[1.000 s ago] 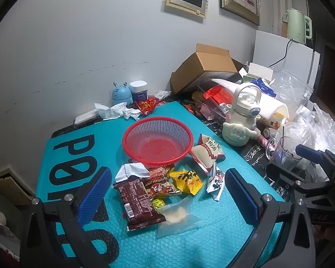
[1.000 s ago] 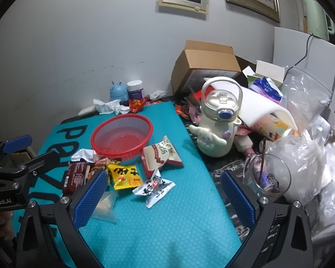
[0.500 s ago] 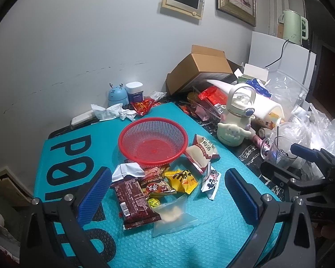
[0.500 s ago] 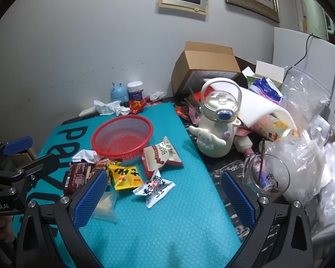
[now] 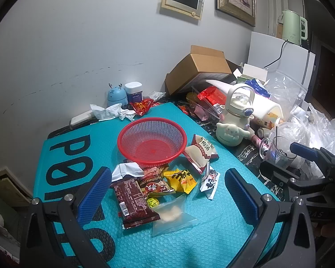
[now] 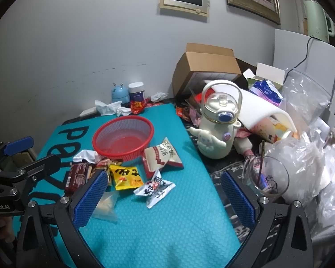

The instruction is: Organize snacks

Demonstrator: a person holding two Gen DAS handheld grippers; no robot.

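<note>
Left gripper (image 5: 167,192) wide apart, holding nothing, low in frame above the snack pile; right gripper (image 6: 165,196) likewise spread wide and unloaded. Red basket (image 5: 131,131) sits mid-frame on the teal mat (image 5: 189,245), nothing in it. Just below its rim: brown packet (image 5: 134,203), yellow packet (image 5: 181,179), clear bag (image 5: 174,214); white-and-red pouch (image 5: 201,154) to the basket's right. Cream bottle (image 6: 216,134) right of the mat.

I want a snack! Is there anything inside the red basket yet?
No, the red basket looks empty: only its red mesh bottom shows. The snacks lie on the teal mat in front, like the yellow packet. The near wall hides a thin strip inside.
</note>
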